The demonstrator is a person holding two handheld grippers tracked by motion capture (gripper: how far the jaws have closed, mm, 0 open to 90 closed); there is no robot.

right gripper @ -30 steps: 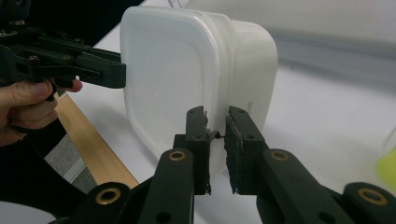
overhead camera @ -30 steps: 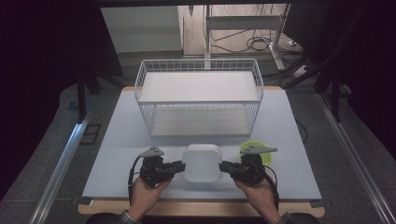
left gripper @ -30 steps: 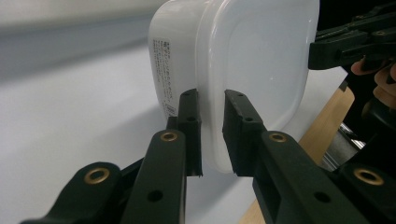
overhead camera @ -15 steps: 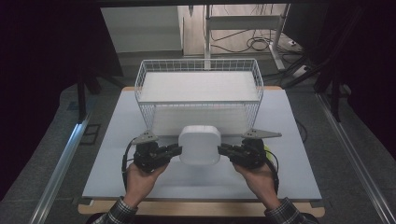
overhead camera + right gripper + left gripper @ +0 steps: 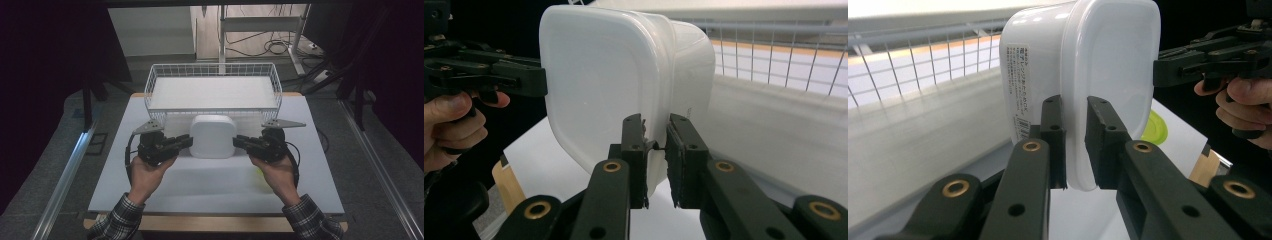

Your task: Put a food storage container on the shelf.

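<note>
A white, rounded-square plastic container [image 5: 213, 136] hangs in the air just in front of the wire basket [image 5: 170, 116], held from both sides. My left gripper [image 5: 186, 142] is shut on the rim at its left edge, and my right gripper [image 5: 239, 142] is shut on the rim at its right edge. In the left gripper view the container [image 5: 1088, 65] stands on edge between the jaws of my left gripper [image 5: 1075, 107], a printed label on its side. In the right gripper view my right gripper [image 5: 655, 125] pinches the same thin rim of the container [image 5: 614, 75].
The white wire basket stands at the back of the white table [image 5: 210, 190], its long front wall close behind the container. A yellow-green round thing [image 5: 1154, 131] lies on the table under the right hand. Dark floor and metal rails flank the table.
The container has left the table: both grippers have raised it and carried it away from the person, up to the basket's front wall. The green thing is now mostly hidden under the right hand.
</note>
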